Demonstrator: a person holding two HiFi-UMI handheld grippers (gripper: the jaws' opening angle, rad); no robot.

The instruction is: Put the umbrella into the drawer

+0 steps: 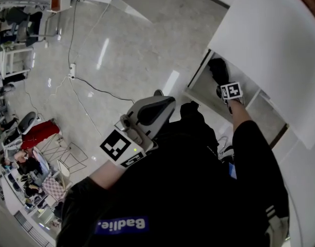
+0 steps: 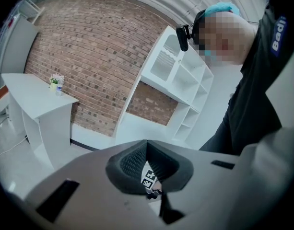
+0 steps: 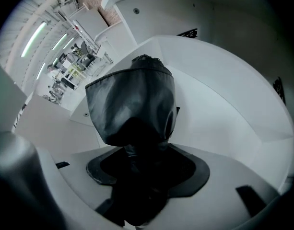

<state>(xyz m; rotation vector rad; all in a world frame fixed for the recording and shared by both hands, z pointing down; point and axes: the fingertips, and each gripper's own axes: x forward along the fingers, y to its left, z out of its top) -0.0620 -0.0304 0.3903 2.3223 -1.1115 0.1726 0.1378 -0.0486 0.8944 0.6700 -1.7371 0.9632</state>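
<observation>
the black folded fabric umbrella is held inside the open white drawer, clamped at its lower end by the right gripper. left of the drawer, the left gripper is held raised, jaws together on nothing.

Black sleeves; grey left gripper, right gripper, black-and-white marker cubes.
</observation>
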